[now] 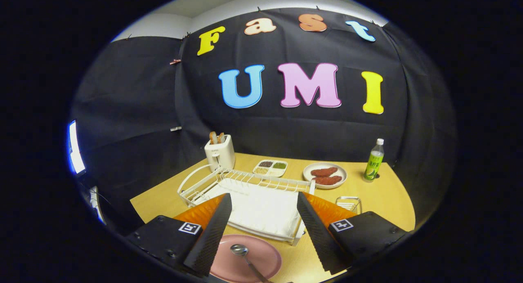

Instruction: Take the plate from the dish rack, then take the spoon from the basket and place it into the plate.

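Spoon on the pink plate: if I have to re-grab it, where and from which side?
Probably grip the spoon at mid-handle from above: it lies flat on the pink plate, bowl toward the dish rack. The gripper is open above it.

A pink plate (245, 260) holds a silver spoon (245, 256) on the light wooden table (384, 201). The dish rack (249, 197) and toaster (220, 152) are white (the bottle (374, 160) is green, white-capped). Reddish-brown sausages (325, 175) lie on a pale plate (325, 176).

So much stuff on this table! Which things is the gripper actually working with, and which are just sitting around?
In use: pink plate, spoon lying in it, dish rack, small wire basket, open gripper.

Lying about: toaster, seasoning tray, plate of sausages, bottle.
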`<state>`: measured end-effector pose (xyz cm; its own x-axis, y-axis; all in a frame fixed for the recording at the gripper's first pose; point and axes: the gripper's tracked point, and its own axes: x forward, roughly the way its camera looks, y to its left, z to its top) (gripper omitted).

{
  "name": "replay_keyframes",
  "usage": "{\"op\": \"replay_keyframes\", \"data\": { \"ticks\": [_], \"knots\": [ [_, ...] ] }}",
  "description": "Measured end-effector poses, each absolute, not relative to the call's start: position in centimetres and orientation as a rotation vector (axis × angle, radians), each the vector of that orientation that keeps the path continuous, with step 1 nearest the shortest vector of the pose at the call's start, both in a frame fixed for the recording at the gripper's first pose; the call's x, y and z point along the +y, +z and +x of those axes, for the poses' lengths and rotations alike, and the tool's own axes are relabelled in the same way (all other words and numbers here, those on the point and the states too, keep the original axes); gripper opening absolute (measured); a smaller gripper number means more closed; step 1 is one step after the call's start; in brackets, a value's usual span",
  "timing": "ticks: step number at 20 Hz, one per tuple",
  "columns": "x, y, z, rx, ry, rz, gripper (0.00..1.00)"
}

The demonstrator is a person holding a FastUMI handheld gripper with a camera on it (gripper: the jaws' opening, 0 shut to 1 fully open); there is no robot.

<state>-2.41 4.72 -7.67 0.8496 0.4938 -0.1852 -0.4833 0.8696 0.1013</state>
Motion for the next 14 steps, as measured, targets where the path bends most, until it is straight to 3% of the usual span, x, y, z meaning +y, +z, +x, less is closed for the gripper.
{"op": "replay_keyframes", "data": {
  "ticks": [7,14],
  "knots": [
    [-2.4,1.9,-4.3,0.056,0.328,0.087,0.98],
    [-9.3,2.3,-5.5,0.027,0.127,0.103,0.98]
  ]
}}
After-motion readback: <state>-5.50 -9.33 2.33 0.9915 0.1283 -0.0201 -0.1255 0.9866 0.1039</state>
